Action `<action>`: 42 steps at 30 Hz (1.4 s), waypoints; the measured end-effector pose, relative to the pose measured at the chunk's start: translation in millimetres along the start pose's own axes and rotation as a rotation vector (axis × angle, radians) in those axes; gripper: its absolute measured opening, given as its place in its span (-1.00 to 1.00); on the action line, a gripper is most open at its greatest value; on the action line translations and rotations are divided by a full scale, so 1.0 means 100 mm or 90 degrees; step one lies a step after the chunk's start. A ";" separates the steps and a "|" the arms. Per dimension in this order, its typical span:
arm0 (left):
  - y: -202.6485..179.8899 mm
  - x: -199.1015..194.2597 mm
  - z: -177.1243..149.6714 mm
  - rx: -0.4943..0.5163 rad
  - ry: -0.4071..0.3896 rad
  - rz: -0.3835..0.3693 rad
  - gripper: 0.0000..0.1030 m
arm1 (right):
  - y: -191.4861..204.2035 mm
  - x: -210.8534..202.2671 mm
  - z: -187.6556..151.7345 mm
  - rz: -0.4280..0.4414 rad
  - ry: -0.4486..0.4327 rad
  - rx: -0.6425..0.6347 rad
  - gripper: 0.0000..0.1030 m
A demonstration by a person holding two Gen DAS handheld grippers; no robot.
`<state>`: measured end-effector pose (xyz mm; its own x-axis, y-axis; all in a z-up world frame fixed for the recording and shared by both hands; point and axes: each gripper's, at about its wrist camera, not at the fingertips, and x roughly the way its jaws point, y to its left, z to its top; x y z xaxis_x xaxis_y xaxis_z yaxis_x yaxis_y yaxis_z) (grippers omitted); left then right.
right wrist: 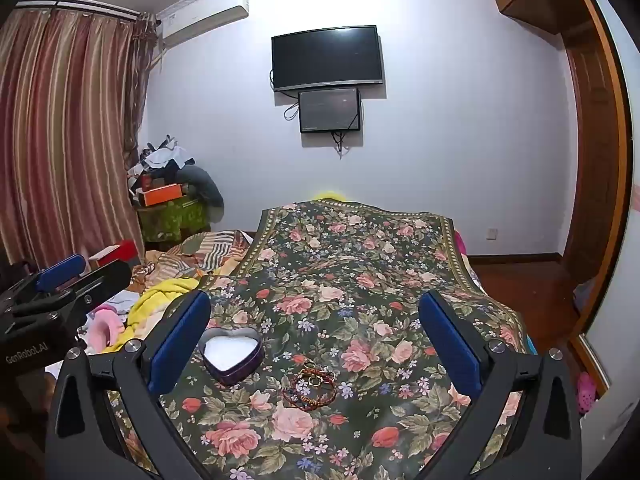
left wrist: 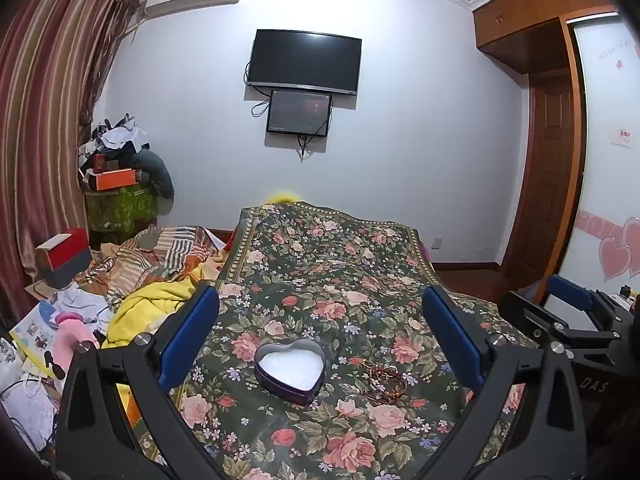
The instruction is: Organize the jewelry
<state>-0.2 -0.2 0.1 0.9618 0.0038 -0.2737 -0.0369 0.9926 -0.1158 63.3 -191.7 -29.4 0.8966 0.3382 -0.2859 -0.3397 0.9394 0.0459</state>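
Note:
A purple heart-shaped tin [left wrist: 290, 372] [right wrist: 232, 354] with a white lining stands lidless on the floral cloth [left wrist: 328, 264] [right wrist: 352, 264]. Just right of it lies a small heap of red and gold bracelets and rings [left wrist: 384, 380] [right wrist: 312, 386]. My left gripper [left wrist: 320, 312] hovers above the cloth, open wide, with the tin and the jewelry seen between its blue pads, nothing held. My right gripper [right wrist: 316, 312] is open wide too, above the heap, empty. Each gripper shows at the edge of the other's view: the right gripper [left wrist: 568, 308] and the left gripper [right wrist: 60, 276].
Crumpled bedding, a yellow blanket [left wrist: 148, 308] [right wrist: 160, 292] and scattered clutter lie left of the cloth. Boxes and bags pile up in the far left corner by striped curtains [left wrist: 44, 120]. A TV [left wrist: 304, 60] hangs on the far wall; a wooden wardrobe and door [left wrist: 548, 176] stand at right.

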 end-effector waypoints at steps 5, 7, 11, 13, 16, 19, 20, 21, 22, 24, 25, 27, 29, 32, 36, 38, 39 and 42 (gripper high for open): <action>0.03 0.01 0.00 -0.008 0.002 0.000 0.98 | -0.01 0.00 0.00 -0.001 -0.001 0.000 1.00; 0.04 -0.01 0.02 -0.001 -0.002 0.002 0.98 | 0.00 0.00 0.00 -0.001 -0.001 -0.001 1.00; 0.08 -0.03 0.06 -0.005 -0.001 0.001 0.98 | 0.00 0.00 0.00 0.000 0.000 0.000 1.00; 0.09 -0.01 0.05 -0.005 0.000 0.002 0.98 | 0.00 0.00 0.00 0.000 -0.001 -0.001 1.00; 0.11 -0.02 0.05 -0.007 0.000 0.000 0.98 | 0.00 0.00 0.00 0.000 -0.001 0.000 1.00; 0.05 -0.01 0.01 -0.003 0.000 0.004 0.98 | 0.00 0.00 0.00 0.000 0.000 0.000 1.00; 0.05 0.00 0.01 -0.003 0.000 0.004 0.98 | 0.00 0.00 0.00 0.000 0.000 0.001 1.00; 0.05 0.00 0.01 -0.002 0.000 0.005 0.98 | 0.00 0.00 0.00 0.000 0.000 0.001 1.00; 0.06 0.00 0.00 -0.002 -0.001 0.005 0.98 | 0.00 0.00 0.00 0.000 0.000 0.001 1.00; 0.05 0.00 0.01 -0.001 -0.001 0.005 0.98 | 0.01 -0.01 -0.01 0.000 0.000 0.001 1.00; 0.06 0.00 0.01 -0.001 -0.001 0.006 0.98 | 0.00 -0.01 -0.01 0.000 0.001 0.001 1.00; 0.05 0.01 0.00 -0.001 0.000 0.006 0.98 | 0.00 -0.01 -0.01 0.000 0.001 0.001 1.00; 0.04 0.01 0.00 -0.001 0.001 0.005 0.98 | 0.00 -0.01 -0.01 0.001 0.001 0.001 1.00; 0.04 0.02 0.00 -0.002 0.004 0.002 0.98 | 0.00 -0.01 -0.01 0.001 0.001 0.002 1.00; 0.04 0.02 -0.01 -0.002 0.003 0.003 0.98 | -0.01 -0.01 -0.01 0.000 0.001 0.001 1.00; 0.04 0.02 -0.01 -0.001 0.004 0.004 0.98 | 0.00 -0.01 -0.01 0.001 0.002 0.002 1.00; 0.04 0.03 -0.01 -0.001 0.004 0.004 0.98 | 0.00 -0.01 -0.01 0.001 0.001 0.002 1.00; 0.04 0.03 -0.01 -0.002 0.005 0.002 0.98 | -0.01 -0.01 -0.01 0.001 0.001 0.002 1.00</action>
<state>2.1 3.1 -2.5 0.9596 0.0064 -0.2814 -0.0414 0.9921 -0.1186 62.8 -192.6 -29.7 0.8953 0.3397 -0.2881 -0.3404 0.9390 0.0492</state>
